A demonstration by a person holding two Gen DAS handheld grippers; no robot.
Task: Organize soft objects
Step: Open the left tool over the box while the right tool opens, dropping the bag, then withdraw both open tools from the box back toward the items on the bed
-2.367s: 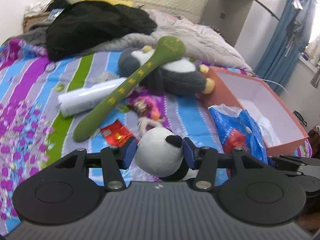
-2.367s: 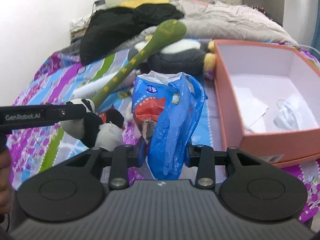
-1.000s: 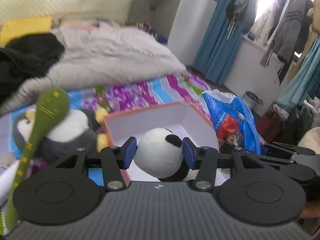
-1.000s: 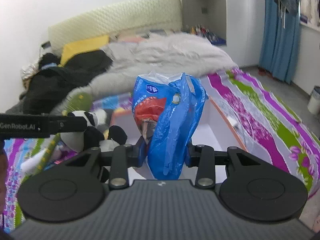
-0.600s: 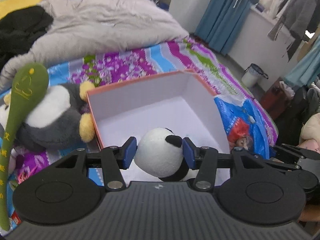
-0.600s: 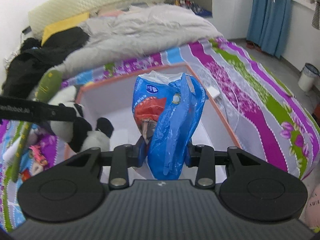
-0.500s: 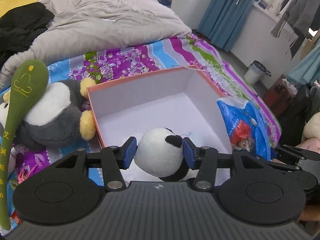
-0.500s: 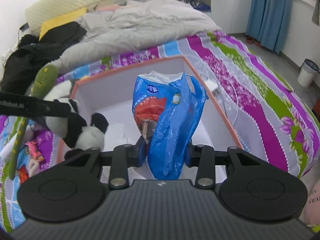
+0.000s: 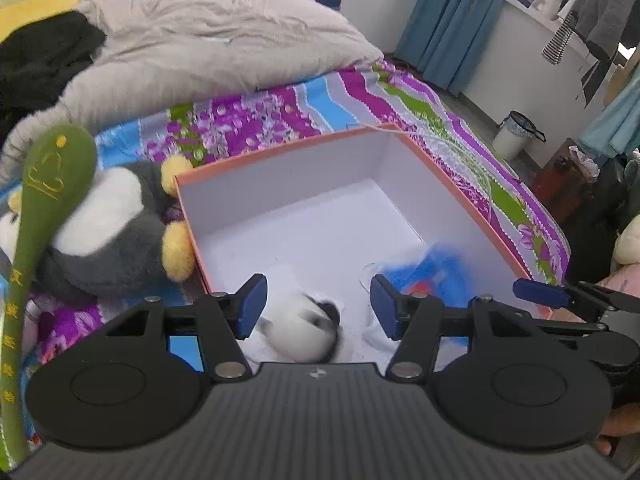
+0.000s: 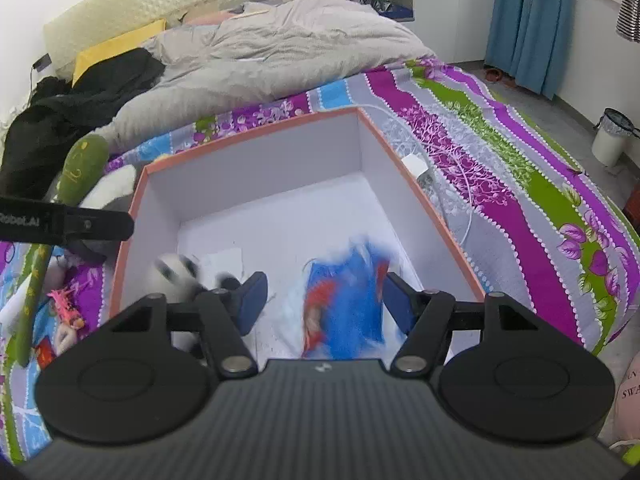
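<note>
An orange box with a white inside (image 9: 288,200) (image 10: 256,184) sits on the striped bedspread. My left gripper (image 9: 318,306) is open above its near end; the small panda plush (image 9: 300,330) is blurred below the jaws, inside the box, and also shows in the right wrist view (image 10: 174,276). My right gripper (image 10: 324,298) is open above the box; the blue plastic bag (image 10: 346,300) is blurred just beyond the jaws, over the box floor, and also shows in the left wrist view (image 9: 434,276).
A grey-and-white penguin plush (image 9: 108,228) and a long green plush stick (image 9: 36,216) lie left of the box. A grey duvet (image 10: 260,56) and black clothes (image 10: 72,108) lie further back. A white cable and charger (image 10: 418,168) lie right of the box.
Both grippers have opened. The panda plush has left the left jaws and the blue bag has left the right jaws; both are dropping, blurred, into the box.
</note>
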